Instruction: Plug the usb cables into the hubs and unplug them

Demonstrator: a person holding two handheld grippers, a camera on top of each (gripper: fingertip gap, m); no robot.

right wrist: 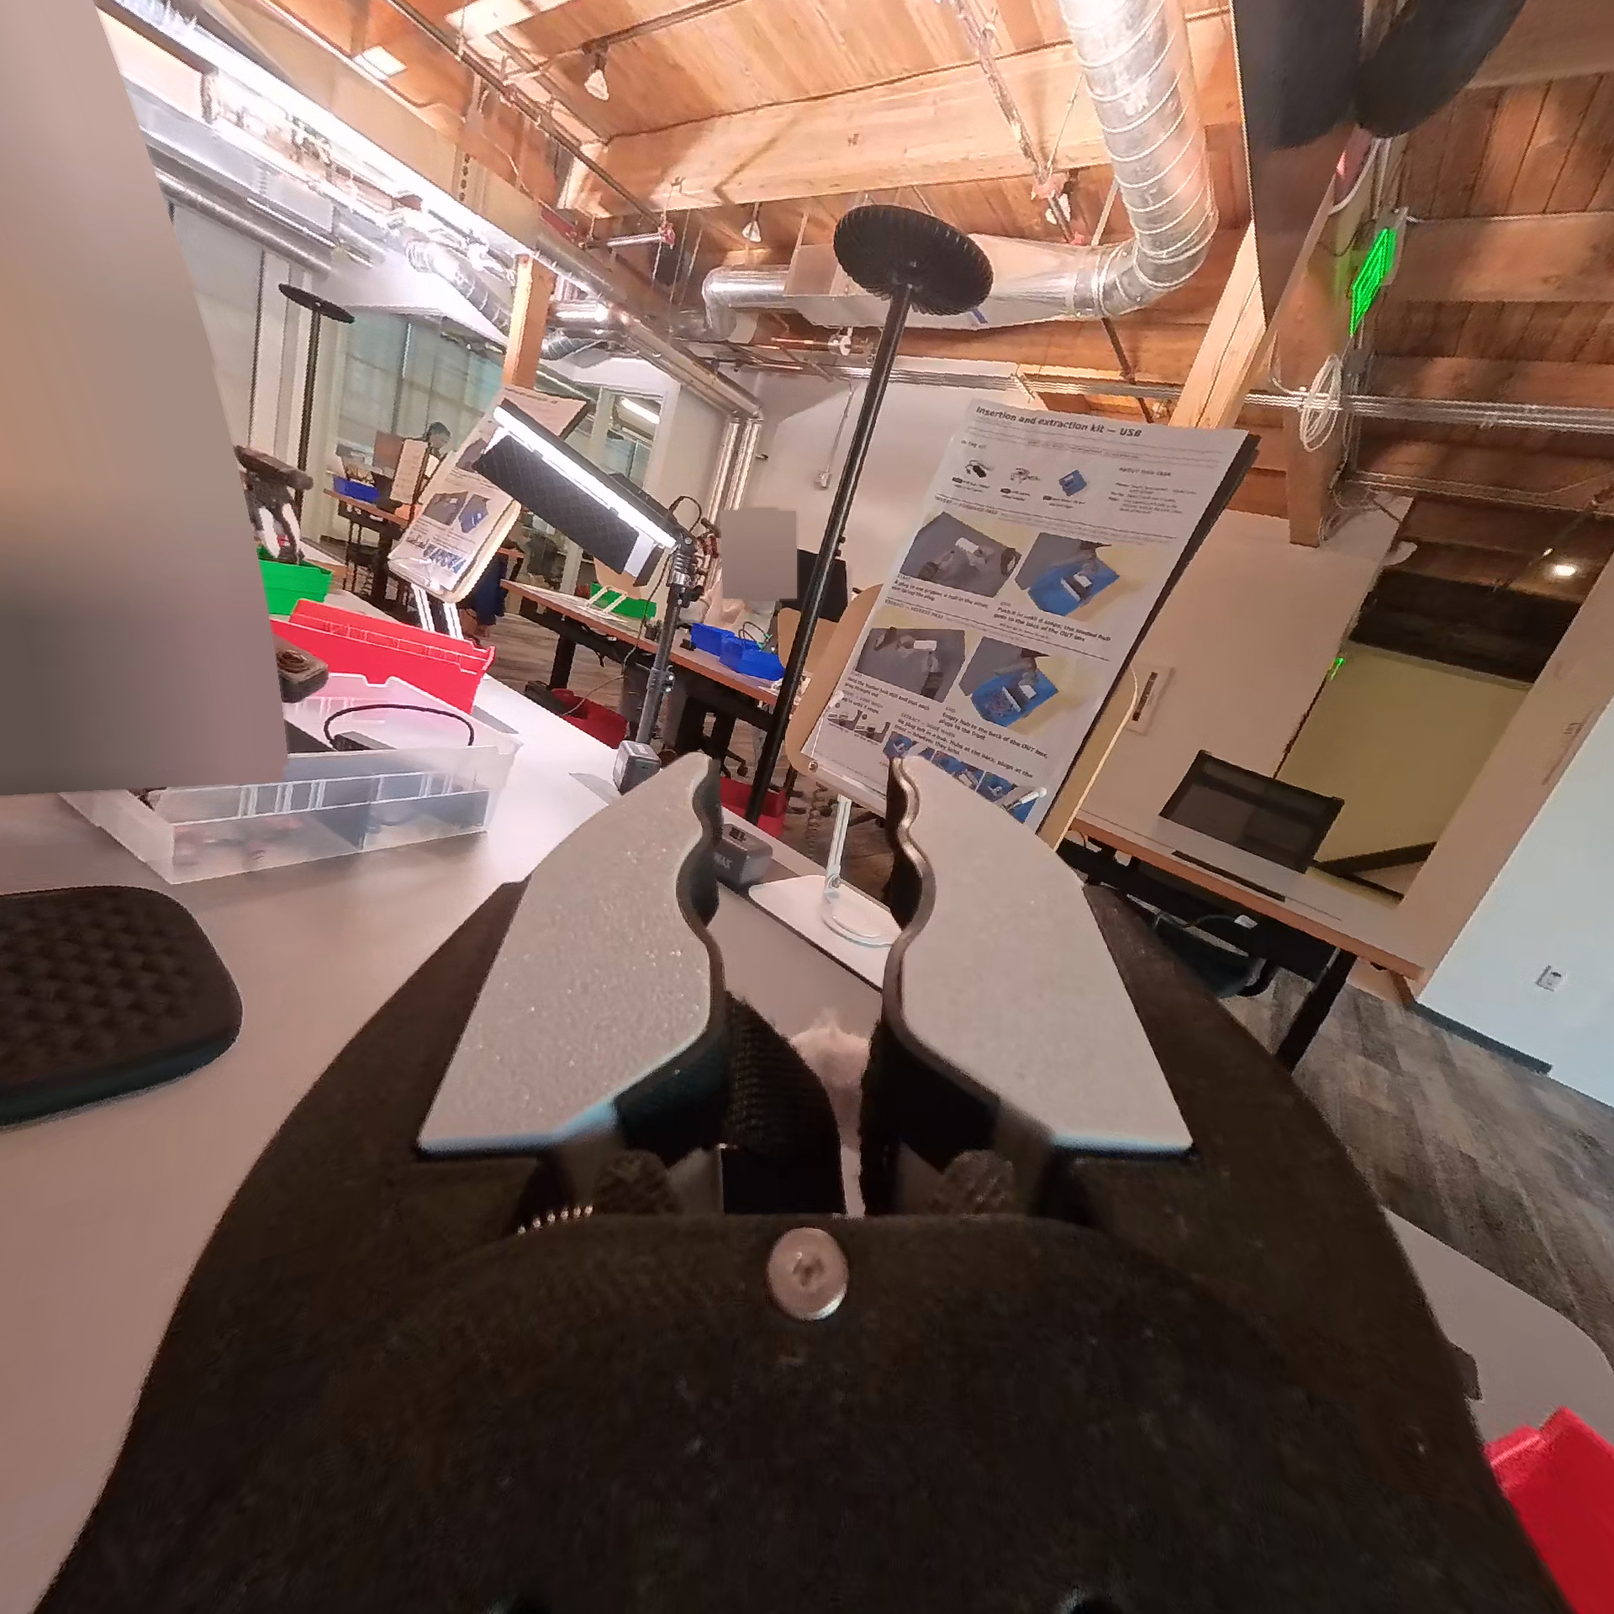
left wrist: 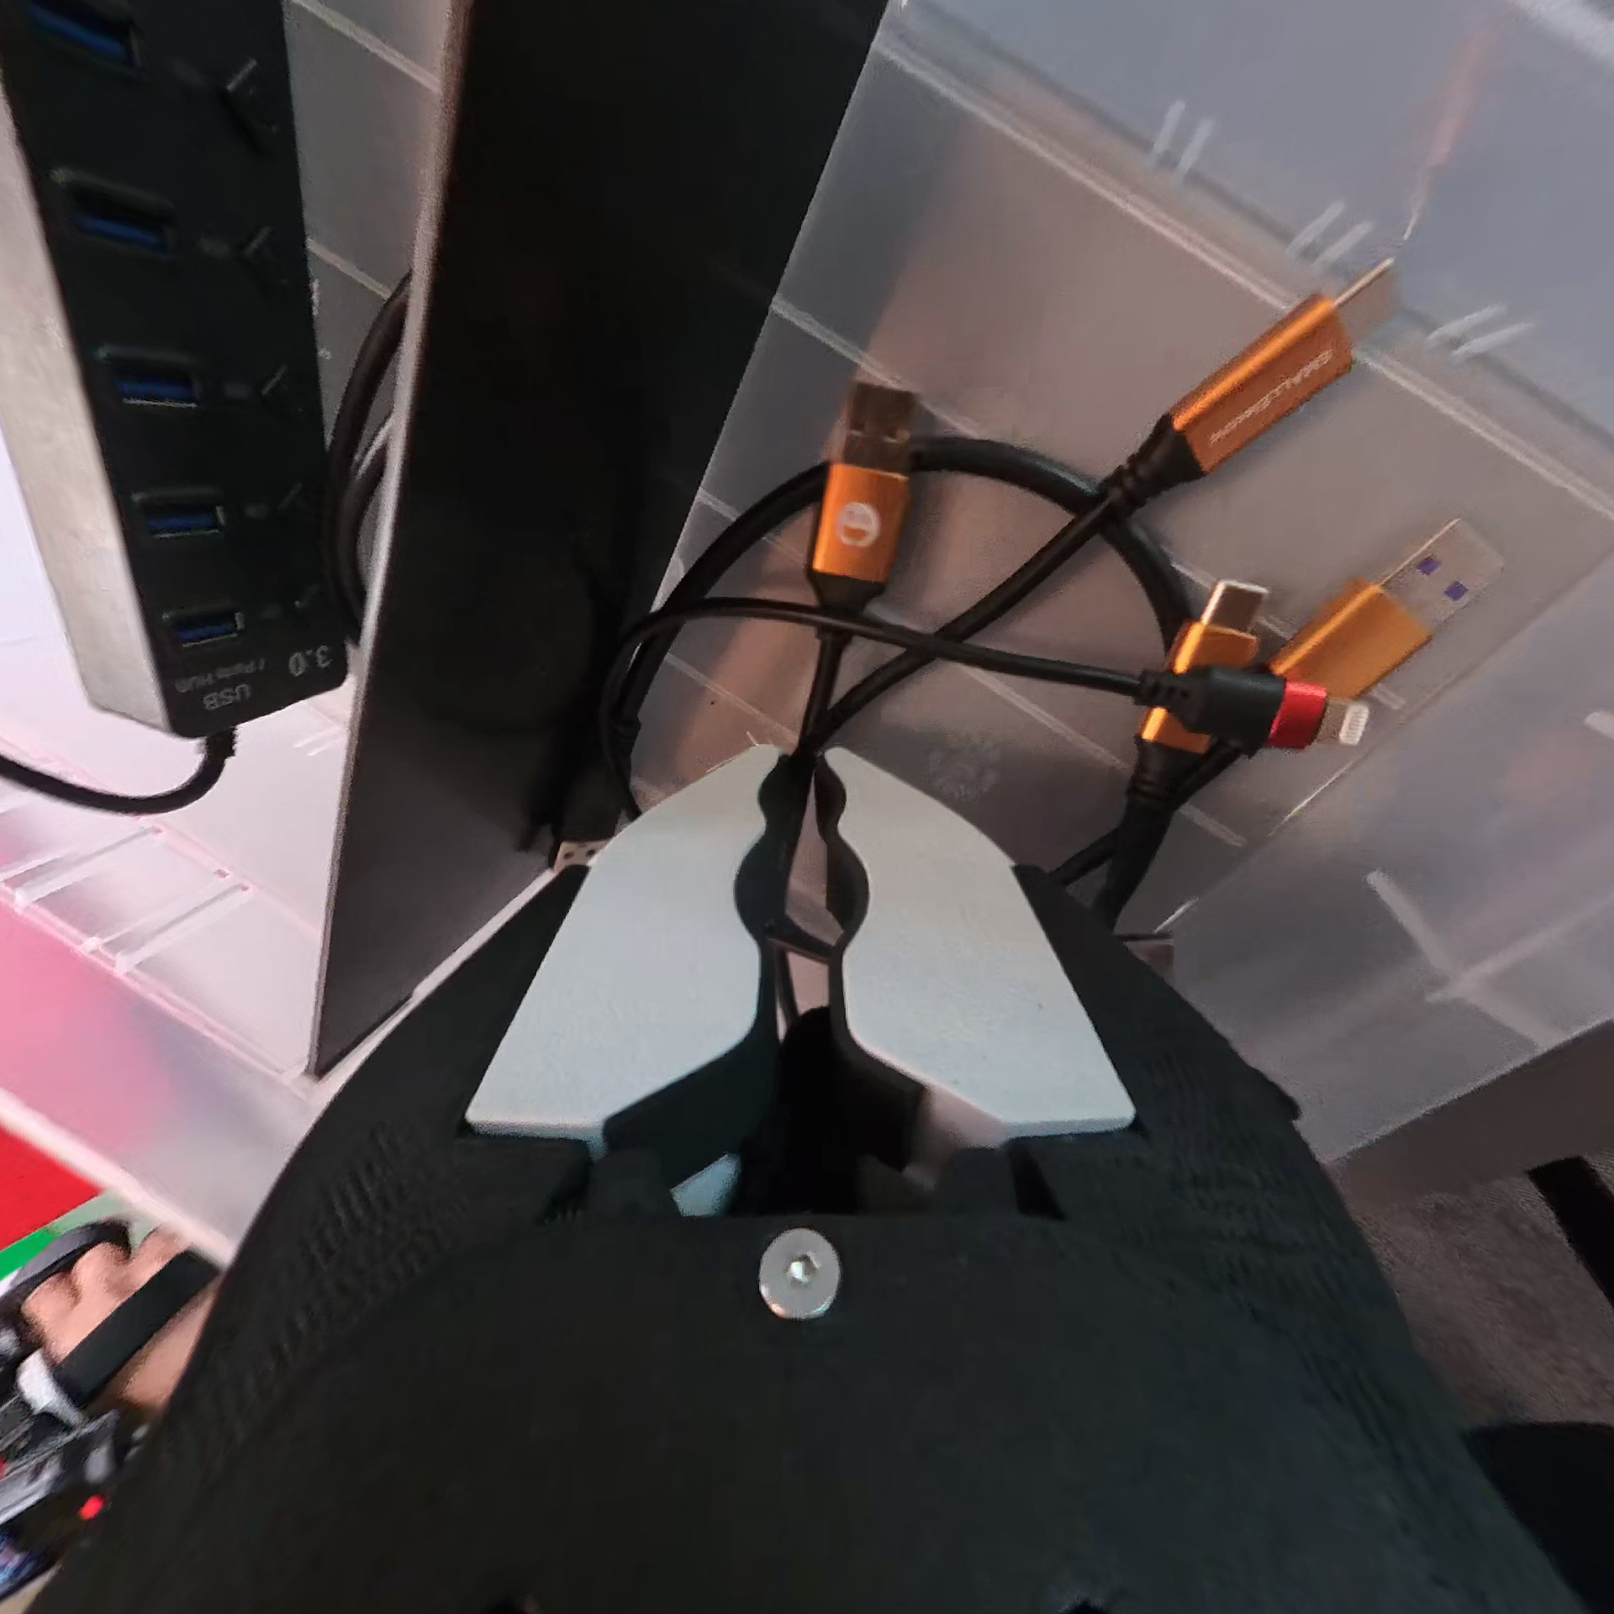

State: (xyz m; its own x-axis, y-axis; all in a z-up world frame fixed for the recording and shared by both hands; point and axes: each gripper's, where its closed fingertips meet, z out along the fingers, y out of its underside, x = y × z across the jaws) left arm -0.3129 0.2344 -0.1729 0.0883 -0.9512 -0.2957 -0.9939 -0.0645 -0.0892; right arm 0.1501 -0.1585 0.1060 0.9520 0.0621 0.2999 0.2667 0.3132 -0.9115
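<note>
Your left gripper is pinched on a bundle of thin black cables; your right gripper stands apart, empty, over the desk. The cords look light and limp, so the heads will flop: take each by its stiff metal shell. Five plugs fan out above a clear bin: four orange-sleeved, one red-collared. One black hub at upper left shows five blue ports.
</note>
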